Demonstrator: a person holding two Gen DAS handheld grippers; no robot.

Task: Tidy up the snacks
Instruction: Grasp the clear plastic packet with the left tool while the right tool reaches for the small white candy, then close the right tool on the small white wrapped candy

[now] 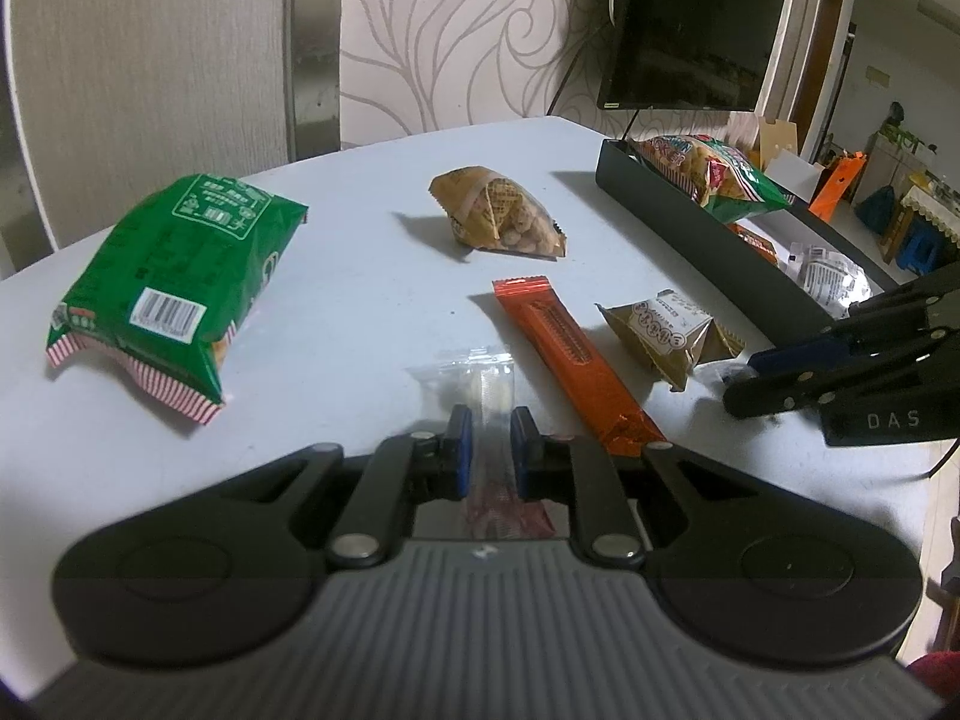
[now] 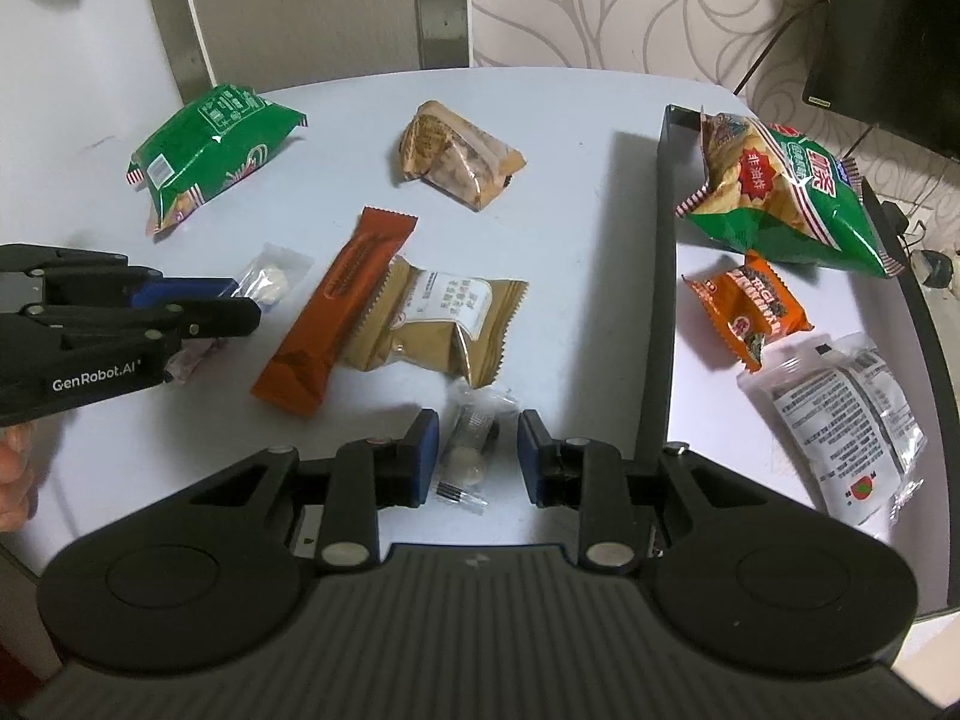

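My left gripper (image 1: 490, 441) is shut on a small clear packet (image 1: 480, 384) that lies on the white table (image 1: 336, 360); from the right wrist view the left gripper (image 2: 246, 303) holds this packet (image 2: 273, 282) by one end. My right gripper (image 2: 478, 450) stands open low over the table, with another small clear packet (image 2: 471, 450) lying between its pads, a gap showing on the right side. Loose snacks lie around: a green bag (image 2: 204, 150), a brown cone-snack bag (image 2: 456, 162), an orange bar (image 2: 336, 312) and a gold packet (image 2: 438, 324).
A black tray (image 2: 657, 300) at the right holds a green chip bag (image 2: 786, 192), a small orange packet (image 2: 750, 312) and a white-labelled clear pouch (image 2: 840, 420). A dark screen (image 1: 696, 24) hangs beyond the tray. A hand (image 2: 12, 480) shows at the left edge.
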